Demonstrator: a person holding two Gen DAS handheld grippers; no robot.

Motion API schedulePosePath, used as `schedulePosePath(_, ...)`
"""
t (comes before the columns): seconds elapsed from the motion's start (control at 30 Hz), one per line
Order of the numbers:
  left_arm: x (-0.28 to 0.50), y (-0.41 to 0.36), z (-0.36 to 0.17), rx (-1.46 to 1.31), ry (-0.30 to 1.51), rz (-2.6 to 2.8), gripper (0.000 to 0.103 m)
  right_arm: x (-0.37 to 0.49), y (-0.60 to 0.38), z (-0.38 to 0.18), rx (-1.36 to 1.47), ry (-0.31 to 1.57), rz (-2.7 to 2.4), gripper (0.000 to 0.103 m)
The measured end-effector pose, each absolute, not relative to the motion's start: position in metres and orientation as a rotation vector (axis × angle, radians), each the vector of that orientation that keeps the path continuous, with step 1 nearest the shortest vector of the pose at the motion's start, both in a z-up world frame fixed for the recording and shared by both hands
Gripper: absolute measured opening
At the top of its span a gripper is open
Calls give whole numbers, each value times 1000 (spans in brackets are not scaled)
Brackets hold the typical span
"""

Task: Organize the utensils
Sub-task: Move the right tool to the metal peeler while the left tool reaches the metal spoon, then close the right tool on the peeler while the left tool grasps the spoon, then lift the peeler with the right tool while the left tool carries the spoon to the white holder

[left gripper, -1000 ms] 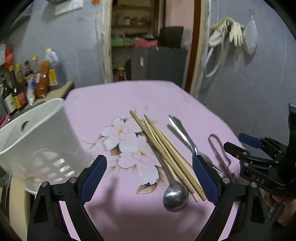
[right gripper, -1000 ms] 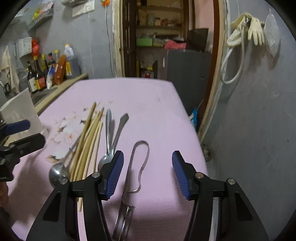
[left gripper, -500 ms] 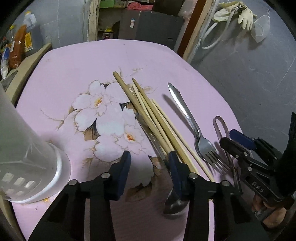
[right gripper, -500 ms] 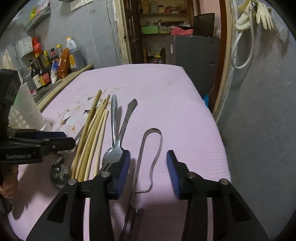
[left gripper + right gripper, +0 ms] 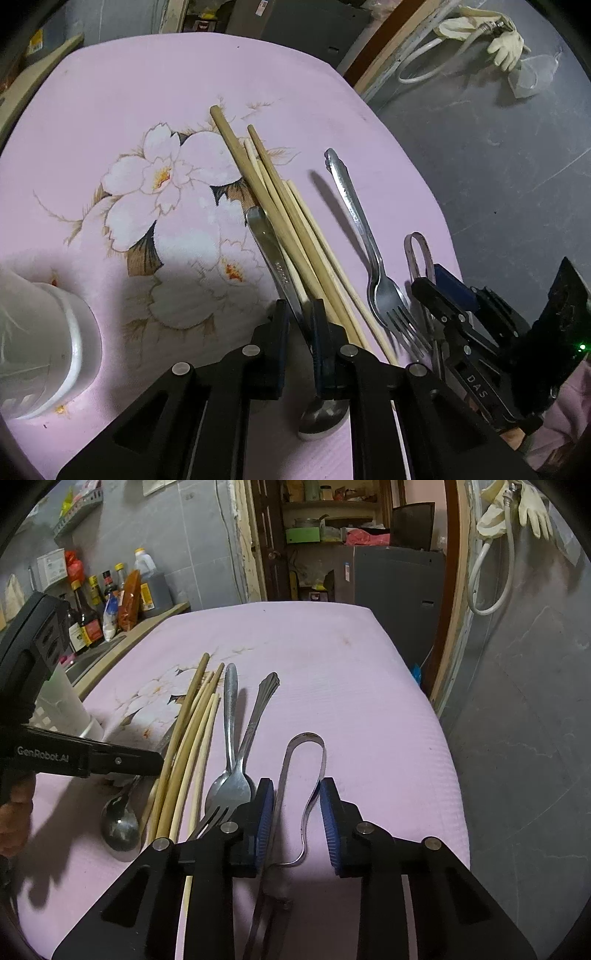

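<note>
Steel spoon (image 5: 275, 258) handle points away, bowl near, between left tongs (image 5: 300, 325).

Place: a lived-in home kitchen.
Condiments: glass sauce bottles with yellow caps (image 5: 85, 614) crowd a wooden counter ledge (image 5: 147, 622) against the grey tiled wall (image 5: 192, 542).
Table: pink floral tablecloth (image 5: 332, 657).
Storage: open pantry shelves with jars and boxes (image 5: 325, 513) behind the doorway.
Cleaning: pale rubber gloves (image 5: 532, 502) and a white hose (image 5: 487, 576) hang on the wall.
</note>
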State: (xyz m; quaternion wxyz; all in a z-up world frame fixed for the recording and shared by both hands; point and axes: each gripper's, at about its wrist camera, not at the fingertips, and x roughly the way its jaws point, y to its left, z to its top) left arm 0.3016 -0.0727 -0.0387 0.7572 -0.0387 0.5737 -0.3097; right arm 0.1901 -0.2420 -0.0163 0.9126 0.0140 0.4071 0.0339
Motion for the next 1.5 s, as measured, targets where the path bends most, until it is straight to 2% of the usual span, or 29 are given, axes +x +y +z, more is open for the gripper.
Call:
schedulePosePath(0.4,298,-59,-34,-130,1304,-672,8,195,-229,-21,-42,866,21,24)
schedulePosePath(0.67,271,-48,-25,-148,1236,-676,2,190,-231,-20,-36,853,40,19)
schedulePosePath(0.83,235,-28,-1,-146,1090,-673,0,170,-238,-12,53,784,125,19)
schedulePosePath(1.13,166,1,24,-145,723,-540,0,129,-218,18,23,522,183,19)
schedulePosePath(1.33,163,-8,36,-215,534,-482,0,108,-194,40,-42,306,192,19)
schedulePosePath(1.5,160,6,74,-213,416,-441,0,110,-180,68,-20,141,243,19)
